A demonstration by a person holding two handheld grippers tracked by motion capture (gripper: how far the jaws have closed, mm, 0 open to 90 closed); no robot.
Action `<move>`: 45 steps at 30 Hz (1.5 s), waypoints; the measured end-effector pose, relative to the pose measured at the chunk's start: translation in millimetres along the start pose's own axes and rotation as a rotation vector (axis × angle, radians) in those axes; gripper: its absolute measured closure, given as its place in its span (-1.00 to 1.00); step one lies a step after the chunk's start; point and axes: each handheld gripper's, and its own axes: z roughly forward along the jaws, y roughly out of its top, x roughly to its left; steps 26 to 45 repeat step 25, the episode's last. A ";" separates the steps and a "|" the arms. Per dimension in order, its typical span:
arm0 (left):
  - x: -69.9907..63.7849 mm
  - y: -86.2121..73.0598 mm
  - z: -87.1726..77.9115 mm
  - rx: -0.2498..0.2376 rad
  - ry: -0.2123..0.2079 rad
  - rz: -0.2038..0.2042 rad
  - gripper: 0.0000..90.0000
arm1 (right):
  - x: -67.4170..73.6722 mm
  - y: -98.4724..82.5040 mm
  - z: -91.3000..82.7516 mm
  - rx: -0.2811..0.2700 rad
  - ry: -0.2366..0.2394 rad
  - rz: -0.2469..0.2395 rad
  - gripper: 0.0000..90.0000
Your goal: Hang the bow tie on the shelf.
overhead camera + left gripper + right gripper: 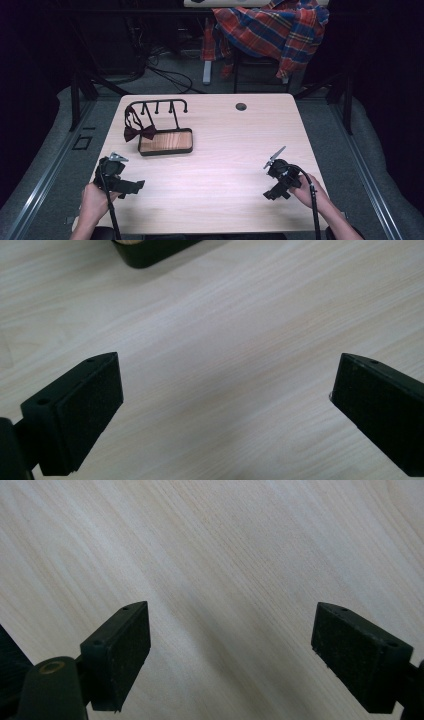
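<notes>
The left gripper (131, 187), lower left of the high view, and the right gripper (272, 194), lower right, hover over bare tabletop (230, 150), jaws spread and empty. The burgundy bow tie (139, 132) hangs on the black hook rack (159, 106), left of centre.

Plaid shirt (272, 30) on chair behind table (240, 165).
</notes>
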 end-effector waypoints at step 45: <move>5.3 0.4 33.5 0.156 -0.130 0.031 -0.99 | 1.9 1.1 0.9 -0.015 0.015 -0.001 -0.65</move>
